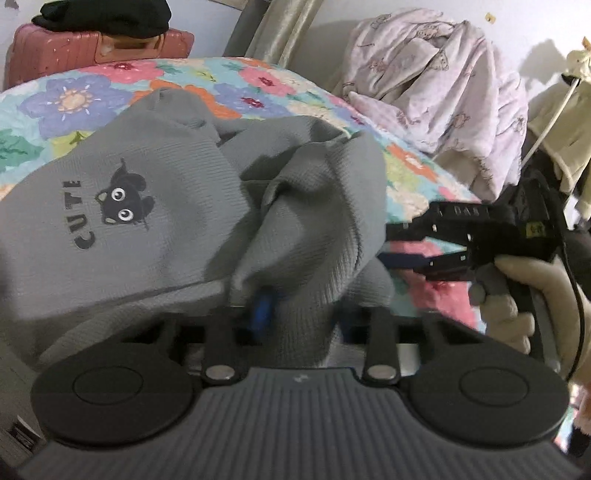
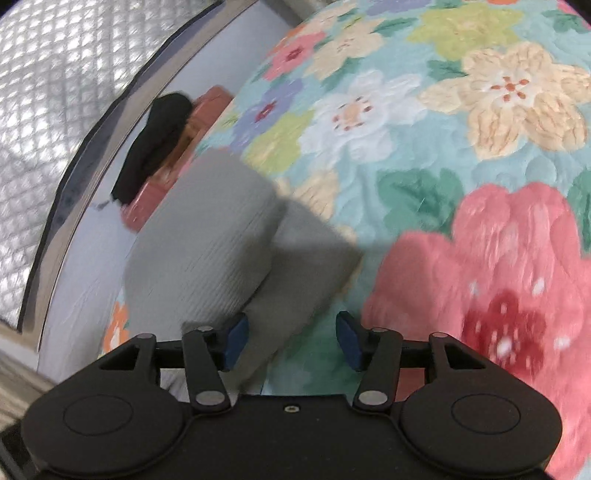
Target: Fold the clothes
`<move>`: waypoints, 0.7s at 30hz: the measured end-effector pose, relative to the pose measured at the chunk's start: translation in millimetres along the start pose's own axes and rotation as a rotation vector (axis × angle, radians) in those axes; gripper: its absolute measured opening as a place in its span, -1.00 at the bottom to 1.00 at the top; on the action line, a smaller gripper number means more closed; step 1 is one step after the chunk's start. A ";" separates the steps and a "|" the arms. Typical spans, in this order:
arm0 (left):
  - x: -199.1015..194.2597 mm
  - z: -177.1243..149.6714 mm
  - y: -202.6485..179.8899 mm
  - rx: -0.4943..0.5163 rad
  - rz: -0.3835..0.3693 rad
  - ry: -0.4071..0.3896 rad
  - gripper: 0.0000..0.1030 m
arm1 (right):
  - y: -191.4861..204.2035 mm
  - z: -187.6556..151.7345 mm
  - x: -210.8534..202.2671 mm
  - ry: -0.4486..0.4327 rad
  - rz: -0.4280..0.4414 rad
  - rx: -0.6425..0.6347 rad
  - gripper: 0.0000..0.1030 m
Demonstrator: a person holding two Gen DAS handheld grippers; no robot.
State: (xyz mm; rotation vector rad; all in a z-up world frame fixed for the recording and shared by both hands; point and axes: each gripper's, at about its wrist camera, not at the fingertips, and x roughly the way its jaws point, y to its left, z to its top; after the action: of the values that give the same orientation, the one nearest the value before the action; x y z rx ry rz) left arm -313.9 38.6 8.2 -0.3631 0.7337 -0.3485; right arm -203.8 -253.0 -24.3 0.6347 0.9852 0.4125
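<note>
Clamped on a bunched fold of the grey garment [image 1: 192,206] — so stand the jaws of the left gripper [image 1: 291,314], with one blue pad [image 1: 260,314] peeking out from under the cloth and the rest of the fingers buried in it. Spread apart, by contrast, on the right gripper [image 2: 291,339]: both blue pads [image 2: 236,341] in plain sight in its own view, nothing pressed between them, only a flat grey edge of the garment [image 2: 207,251] and the bedspread beyond the gap. Seen too from the left wrist view, off to the right, as a black tool [image 1: 461,236] gripped by a hand [image 1: 517,306] in a pale fuzzy sleeve, tips just beside the garment's right edge; touching or not cannot be told. Lying rumpled on the floral bedspread [image 1: 92,96], that garment — ribbed, with a black cat print [image 1: 123,199] and the word CUTE facing the camera sideways, folds heaped toward the middle. Behind the bed, against the wall: a pink suitcase [image 1: 74,51] with a black bundle [image 1: 107,16] on top, and to the right a pale pink printed blanket [image 1: 436,85] piled high. Motion blur over much of the right wrist view.
</note>
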 end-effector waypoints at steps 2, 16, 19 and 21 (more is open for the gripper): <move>-0.8 -0.8 3.7 -0.019 -0.023 -0.008 -0.71 | -1.7 5.6 11.0 -0.006 0.009 -0.004 0.14; -33.2 -1.1 -13.0 0.004 -0.076 0.017 -0.78 | 42.6 -11.4 -87.6 -0.065 0.358 -0.108 -0.92; -47.7 -9.2 -22.1 0.022 -0.117 0.047 -0.78 | 56.0 -39.2 -122.6 -0.058 0.361 -0.129 -0.92; -59.3 -13.4 -31.8 0.053 -0.159 0.055 -0.78 | 60.3 -59.2 -143.0 -0.055 0.384 -0.143 -0.92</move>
State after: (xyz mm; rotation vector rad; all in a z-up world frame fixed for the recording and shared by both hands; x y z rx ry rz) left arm -370.0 33.3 47.4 -0.3637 0.7499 -0.5287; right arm -328.9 -273.9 83.0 0.7021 0.7727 0.7932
